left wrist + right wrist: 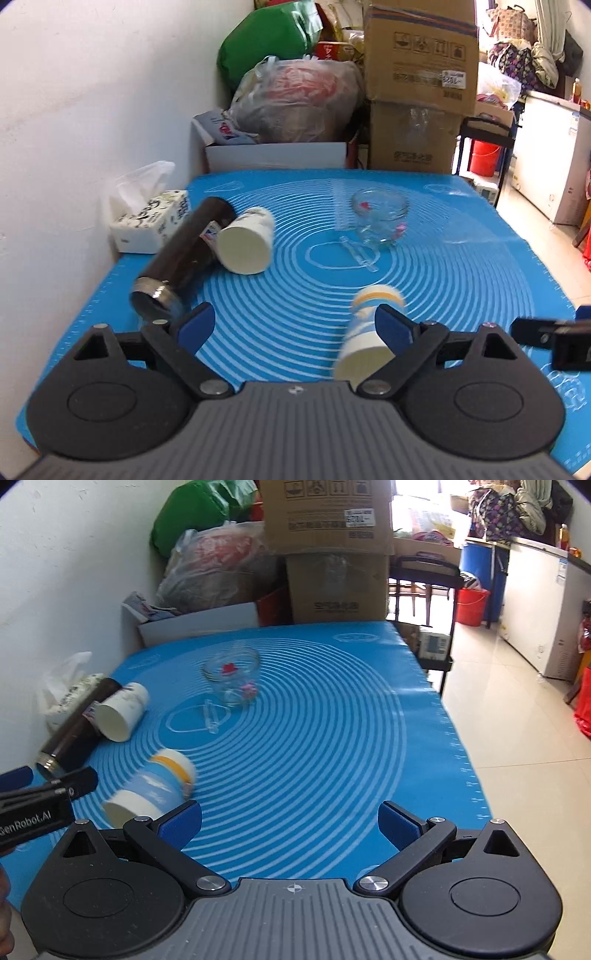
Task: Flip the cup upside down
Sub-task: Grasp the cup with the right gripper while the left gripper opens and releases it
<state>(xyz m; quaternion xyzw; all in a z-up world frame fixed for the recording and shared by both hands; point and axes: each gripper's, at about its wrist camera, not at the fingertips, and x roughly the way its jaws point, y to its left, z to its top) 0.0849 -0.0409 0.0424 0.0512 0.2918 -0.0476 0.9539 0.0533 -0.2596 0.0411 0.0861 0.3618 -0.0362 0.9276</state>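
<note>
Four drinking vessels lie on the blue mat that covers the table: two paper cups, one glass mug and one dark flask, all on their sides as far as the blur allows.

The left gripper has its fingers spread wide, holding nothing. The blue-and-white paper cup with a yellow band lies on its side against the inner face of the right-hand finger, its open mouth turned back toward the camera and its base pointing away; whether the pad truly touches it is hard to tell. Beyond the left-hand finger lies the one dark flask, its metal threaded neck close to that fingertip. The white paper cup rests against the flask, farther ahead. The glass mug sits well ahead, between the two fingers' lines and slightly right, with one clear stick on the mat just before it.

The right gripper is also spread wide and empty. In its view the banded cup lies just beyond its left-hand finger, and the left gripper's tip shows at the left edge.

One tissue box stands off the mat by the wall, and two cardboard boxes are stacked behind the table
</note>
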